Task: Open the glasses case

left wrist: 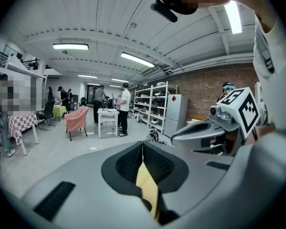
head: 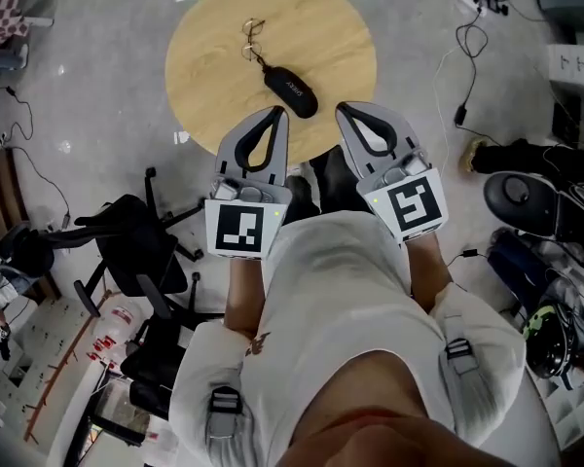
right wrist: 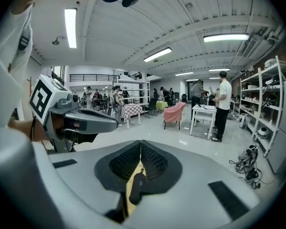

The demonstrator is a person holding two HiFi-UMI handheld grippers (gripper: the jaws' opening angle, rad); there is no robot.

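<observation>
The black glasses case (head: 290, 88) lies closed on the round wooden table (head: 214, 66), with a pair of glasses (head: 253, 37) just beyond it. My left gripper (head: 276, 112) hovers at the table's near edge, just short of the case, jaws shut and empty. To the case's right my right gripper (head: 342, 109) is level with it, also shut with nothing held. In the right gripper view the case (right wrist: 136, 187) shows through the gap below the closed tips (right wrist: 141, 142). In the left gripper view only a strip of the table (left wrist: 147, 185) shows under the closed tips (left wrist: 142, 143).
A black office chair (head: 127, 236) stands on the floor left of me. Cables (head: 467, 56) and dark bags (head: 526, 197) lie on the floor to the right. Across the room are people, tables, a pink chair (left wrist: 76, 119) and shelves (left wrist: 152, 106).
</observation>
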